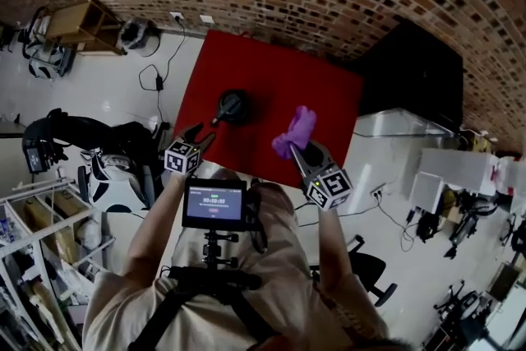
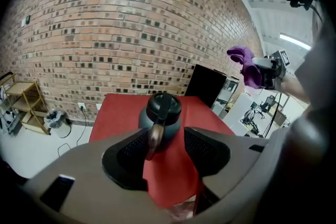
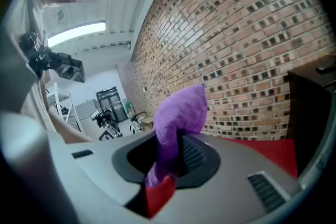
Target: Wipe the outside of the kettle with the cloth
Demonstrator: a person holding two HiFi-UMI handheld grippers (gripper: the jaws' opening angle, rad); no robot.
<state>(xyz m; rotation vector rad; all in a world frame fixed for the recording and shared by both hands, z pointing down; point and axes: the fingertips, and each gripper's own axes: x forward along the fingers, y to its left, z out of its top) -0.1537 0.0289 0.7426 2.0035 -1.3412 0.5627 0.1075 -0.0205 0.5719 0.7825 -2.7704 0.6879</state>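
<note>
A dark round kettle (image 1: 233, 107) with a black lid and a brown-tipped handle stands on the red table (image 1: 271, 78). In the left gripper view the kettle (image 2: 160, 115) lies straight ahead, just beyond the jaws. My left gripper (image 1: 200, 137) hovers near the table's front edge, short of the kettle, open and with nothing in it (image 2: 164, 150). My right gripper (image 1: 301, 147) is over the table to the kettle's right, shut on a purple cloth (image 1: 296, 131). The cloth (image 3: 178, 115) stands up from between the pads, and the right gripper (image 3: 170, 157) points toward the brick wall.
A black cabinet (image 1: 415, 70) stands by the table's right side, a brick wall behind. A wooden shelf (image 1: 82, 25), a bin and cables sit on the floor at the left. Racks, chairs and equipment surround the person. A small screen (image 1: 215, 205) is mounted at the chest.
</note>
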